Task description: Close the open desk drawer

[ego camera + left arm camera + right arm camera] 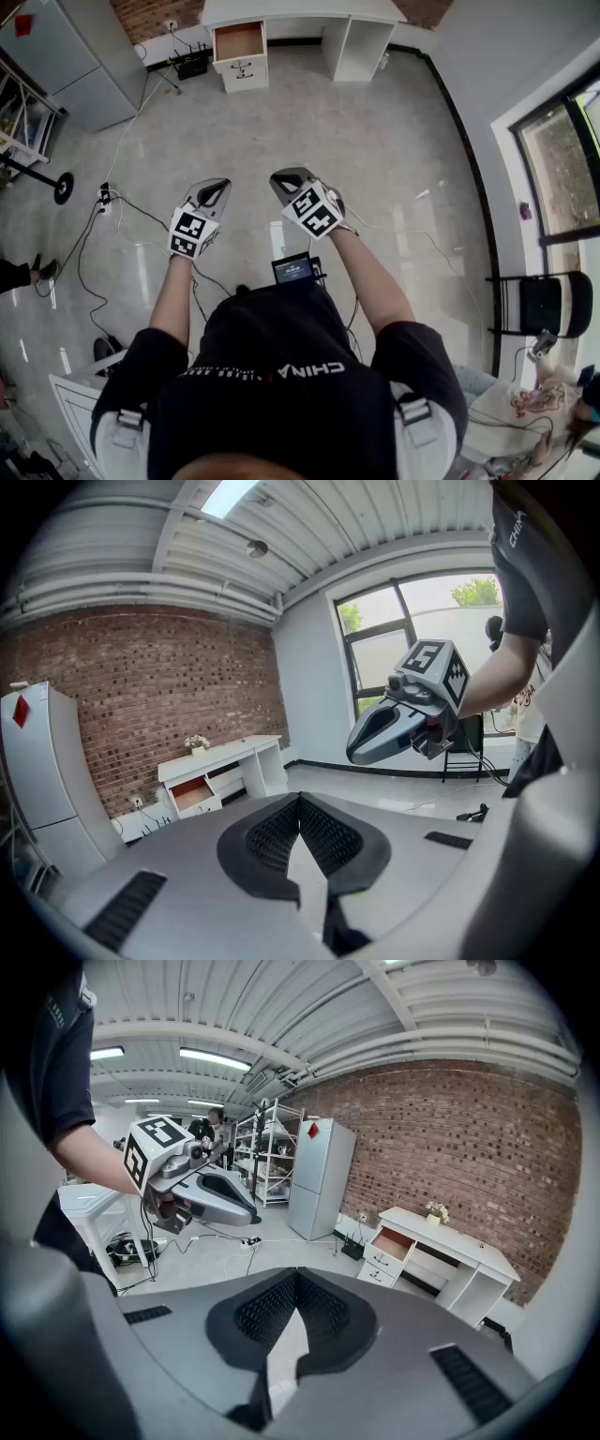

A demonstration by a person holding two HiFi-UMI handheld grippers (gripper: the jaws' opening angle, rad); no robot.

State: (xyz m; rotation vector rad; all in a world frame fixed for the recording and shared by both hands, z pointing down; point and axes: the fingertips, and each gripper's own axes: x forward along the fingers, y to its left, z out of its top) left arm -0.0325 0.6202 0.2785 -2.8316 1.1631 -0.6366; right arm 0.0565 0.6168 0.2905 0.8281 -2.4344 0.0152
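Observation:
The white desk (300,13) stands far off against the brick wall, with its top left drawer (239,42) pulled open and the wooden inside showing. The open drawer (192,794) is small and distant in the left gripper view, and the drawer (394,1241) is just as far in the right gripper view. I hold both grippers in front of my body, well short of the desk. My left gripper (217,186) (300,803) is shut with nothing in it. My right gripper (281,178) (297,1277) is shut and empty too, level with the left.
A grey fridge (75,56) stands left of the desk. Cables and a power strip (105,197) lie on the floor to my left. A black chair (544,305) sits by the window at right, and metal shelves (19,122) stand at the far left.

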